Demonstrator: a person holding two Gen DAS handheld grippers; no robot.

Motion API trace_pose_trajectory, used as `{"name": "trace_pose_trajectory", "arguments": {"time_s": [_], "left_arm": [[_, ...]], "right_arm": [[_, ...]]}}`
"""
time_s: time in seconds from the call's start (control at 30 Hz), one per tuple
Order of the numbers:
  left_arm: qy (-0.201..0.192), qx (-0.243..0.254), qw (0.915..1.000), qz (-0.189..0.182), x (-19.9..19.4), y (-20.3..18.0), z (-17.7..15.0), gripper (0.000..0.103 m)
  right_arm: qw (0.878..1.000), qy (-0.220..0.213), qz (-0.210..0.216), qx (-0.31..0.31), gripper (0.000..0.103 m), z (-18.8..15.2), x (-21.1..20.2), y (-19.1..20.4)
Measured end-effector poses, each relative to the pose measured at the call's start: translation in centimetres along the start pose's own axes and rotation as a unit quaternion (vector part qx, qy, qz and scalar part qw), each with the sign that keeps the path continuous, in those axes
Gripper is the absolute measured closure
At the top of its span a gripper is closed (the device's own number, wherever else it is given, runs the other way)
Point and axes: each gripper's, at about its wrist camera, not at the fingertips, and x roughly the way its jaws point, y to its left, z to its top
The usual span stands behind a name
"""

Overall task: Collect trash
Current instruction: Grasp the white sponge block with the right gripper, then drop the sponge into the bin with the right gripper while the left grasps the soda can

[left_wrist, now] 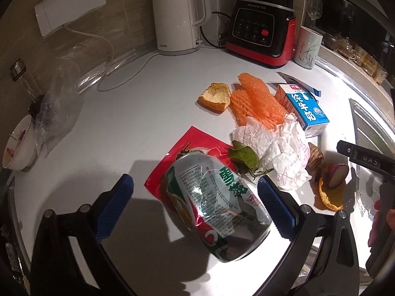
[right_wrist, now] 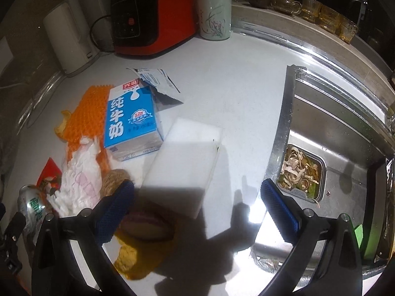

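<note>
Our left gripper [left_wrist: 195, 204] had its fingers spread; the dented green-and-silver drink can [left_wrist: 217, 207] lay between them, untouched. We judged it light, thin, slippery, so squeeze mid-body. Right gripper [right_wrist: 197, 209] was spread over the white foam block [right_wrist: 184, 162].

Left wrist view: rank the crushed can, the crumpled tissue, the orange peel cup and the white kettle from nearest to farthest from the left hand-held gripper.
1. Crushed can, between the open fingers.
2. Crumpled tissue, ahead right.
3. Orange peel cup, mid-counter.
4. White kettle, at the back wall.
</note>
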Motion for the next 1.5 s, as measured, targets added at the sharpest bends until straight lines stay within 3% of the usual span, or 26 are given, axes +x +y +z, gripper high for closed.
{"name": "trace_pose_trajectory", "arguments": {"time_s": [0.3, 0.37, 0.43, 0.53, 0.73, 0.93, 1.13, 1.33, 1.5], "left_arm": [[0.006, -0.007, 0.9998, -0.016, 0.8, -1.2, 0.9, 0.006], [0.008, -0.008, 0.9997, -0.019, 0.8, -1.2, 0.9, 0.006], [0.009, -0.010, 0.9997, -0.020, 0.9, -1.2, 1.1, 0.006], [0.009, -0.014, 0.9996, -0.022, 0.8, -1.1, 1.3, 0.006], [0.002, -0.006, 0.9998, -0.016, 0.4, -1.3, 1.5, 0.006], [-0.001, -0.001, 1.0000, -0.006, -0.3, -1.7, 1.4, 0.006], [0.001, 0.005, 1.0000, 0.002, -1.0, -3.1, 1.0, 0.006], [-0.002, 0.003, 1.0000, 0.008, -2.2, -3.8, 0.2, 0.006], [-0.005, -0.017, 0.9998, 0.010, -3.1, -2.7, -0.8, 0.006]], "right_arm": [[0.998, 0.062, -0.011, 0.019, 0.002, 0.3, 4.1, 0.5], [0.997, 0.069, -0.012, 0.020, 0.007, 0.1, 4.5, 0.8], [0.998, 0.063, -0.020, 0.009, 0.011, 0.3, 4.5, 1.3], [0.998, 0.050, -0.028, -0.008, 0.029, 0.6, 4.2, 2.1], [0.999, 0.017, -0.034, -0.018, 0.032, 0.7, 3.4, 2.8], [0.998, -0.047, -0.040, -0.027, 0.032, 1.1, 0.1, 2.9], [0.995, -0.078, -0.033, -0.045, 0.032, 1.0, -3.1, 2.4], [0.993, -0.082, 0.002, -0.083, 0.032, -2.8, -7.9, 1.4], [0.990, -0.032, 0.054, -0.127, 0.031, -10.4, -11.1, 0.8]]}}
